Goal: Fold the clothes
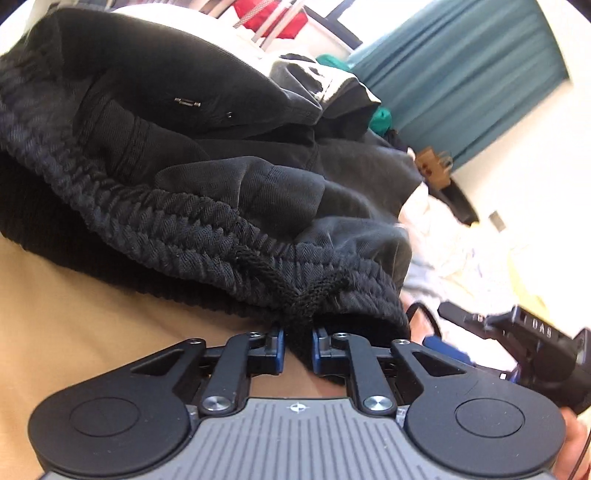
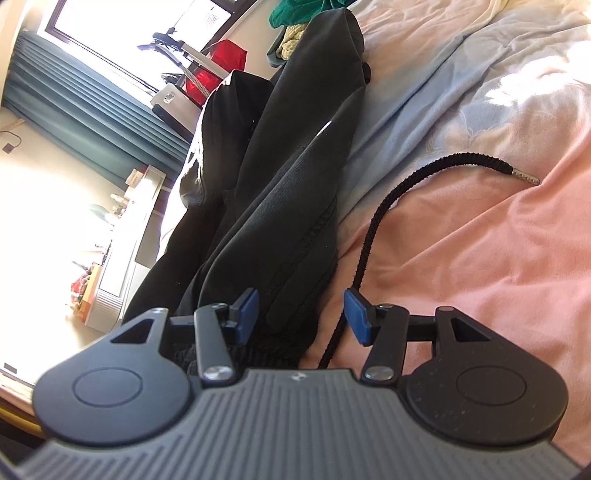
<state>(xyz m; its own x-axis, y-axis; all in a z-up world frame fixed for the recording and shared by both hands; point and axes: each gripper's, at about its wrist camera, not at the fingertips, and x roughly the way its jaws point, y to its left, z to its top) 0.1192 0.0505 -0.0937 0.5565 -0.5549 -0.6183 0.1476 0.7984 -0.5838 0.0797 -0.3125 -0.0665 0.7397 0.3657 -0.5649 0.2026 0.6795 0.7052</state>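
Note:
A pair of black drawstring trousers [image 1: 192,155] fills the left wrist view, its ribbed elastic waistband [image 1: 207,229] bunched on a tan sheet. My left gripper [image 1: 298,345] is shut on the waistband's edge. The right gripper's body [image 1: 532,343] shows at the right of this view. In the right wrist view the trousers [image 2: 280,177] stretch away along the bed. My right gripper [image 2: 301,314] is open, with dark fabric lying between its blue pads [image 2: 246,308]. The black drawstring [image 2: 384,210] with a metal tip trails over the pink sheet.
The bed has a pink sheet [image 2: 480,258] and a pale blue and white quilt [image 2: 461,74]. A pile of green and other clothes [image 2: 295,22] lies at the far end. Teal curtains [image 2: 85,118], a window and a red item [image 2: 221,55] stand beyond.

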